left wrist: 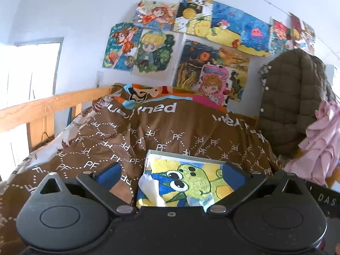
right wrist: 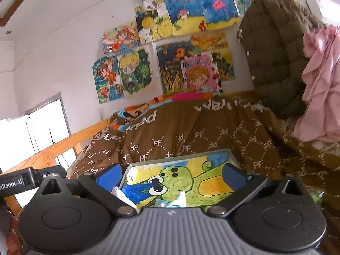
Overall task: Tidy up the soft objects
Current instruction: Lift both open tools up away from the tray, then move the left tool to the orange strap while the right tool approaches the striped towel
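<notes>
Both grippers, left (left wrist: pixel 171 173) and right (right wrist: pixel 172 173), released above frog painting (left wrist: pixel 191 182) on bed's quilt (left wrist: pixel 127 136); next soft item needs choosing.

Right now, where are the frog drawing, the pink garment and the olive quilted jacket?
frog drawing (left wrist: pixel 191 182): left wrist view, on the frog's green face.
pink garment (right wrist: pixel 318 80): right wrist view, on its hanging folds.
olive quilted jacket (left wrist: pixel 291 97): left wrist view, on the quilted front panel.

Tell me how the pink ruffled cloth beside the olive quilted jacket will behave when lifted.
The pink ruffled cloth hangs in loose folds, so it is probably floppy and will likely droop from one pinch. It looks thin, so probably light. It lies against the olive quilted jacket, so it may drag.
</notes>
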`<act>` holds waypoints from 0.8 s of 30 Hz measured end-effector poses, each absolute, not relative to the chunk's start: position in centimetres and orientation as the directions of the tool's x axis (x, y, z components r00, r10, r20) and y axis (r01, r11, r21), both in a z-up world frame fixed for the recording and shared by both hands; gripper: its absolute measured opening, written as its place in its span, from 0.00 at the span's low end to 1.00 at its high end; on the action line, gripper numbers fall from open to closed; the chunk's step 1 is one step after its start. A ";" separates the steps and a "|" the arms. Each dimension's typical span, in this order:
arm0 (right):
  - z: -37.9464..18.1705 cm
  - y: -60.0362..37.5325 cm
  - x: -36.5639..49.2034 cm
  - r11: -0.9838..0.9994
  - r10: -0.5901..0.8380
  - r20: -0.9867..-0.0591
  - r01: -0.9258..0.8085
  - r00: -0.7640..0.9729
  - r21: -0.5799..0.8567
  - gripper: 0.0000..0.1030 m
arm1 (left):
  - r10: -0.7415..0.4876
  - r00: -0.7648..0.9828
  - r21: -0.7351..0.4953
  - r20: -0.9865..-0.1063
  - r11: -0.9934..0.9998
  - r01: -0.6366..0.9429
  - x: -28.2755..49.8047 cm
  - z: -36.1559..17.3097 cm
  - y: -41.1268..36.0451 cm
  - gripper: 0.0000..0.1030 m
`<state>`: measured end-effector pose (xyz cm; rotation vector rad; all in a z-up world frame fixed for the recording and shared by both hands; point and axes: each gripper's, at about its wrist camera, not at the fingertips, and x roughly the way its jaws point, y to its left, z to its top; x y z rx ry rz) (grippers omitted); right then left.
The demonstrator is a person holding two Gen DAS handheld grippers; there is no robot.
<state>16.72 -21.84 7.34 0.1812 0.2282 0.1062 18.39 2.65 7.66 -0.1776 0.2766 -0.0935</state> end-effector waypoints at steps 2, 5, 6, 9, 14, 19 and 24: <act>7.4 -21.9 15.2 0.982 0.113 -0.206 -0.077 0.972 0.173 1.00 | -0.114 0.960 -0.166 -0.257 0.983 0.073 16.9 7.7 2.1 0.99; 7.2 -22.2 13.4 0.985 0.101 -0.207 -0.069 0.973 0.155 1.00 | -0.123 0.959 -0.147 -0.254 0.985 0.088 14.8 7.6 1.4 0.99; 7.1 -22.3 12.8 0.986 0.097 -0.211 -0.065 0.973 0.153 1.00 | -0.125 0.959 -0.145 -0.254 0.985 0.090 14.0 7.4 1.3 0.99; 6.5 -22.8 11.1 0.986 0.087 -0.228 -0.051 0.970 0.160 1.00 | -0.132 0.959 -0.149 -0.253 0.984 0.096 12.0 6.6 1.0 0.99; 5.4 -23.6 9.0 0.986 0.067 -0.274 -0.022 0.959 0.166 1.00 | -0.135 0.947 -0.151 -0.293 0.984 0.094 10.2 5.3 0.9 0.99; 4.3 -24.3 7.1 0.985 0.053 -0.335 0.006 0.941 0.173 1.00 | -0.126 0.935 -0.134 -0.331 0.987 0.086 7.9 4.0 1.0 0.99; 3.2 -24.2 5.3 0.990 0.033 -0.382 0.023 0.923 0.140 1.00 | -0.146 0.916 -0.126 -0.373 0.986 0.106 6.3 3.2 0.8 0.99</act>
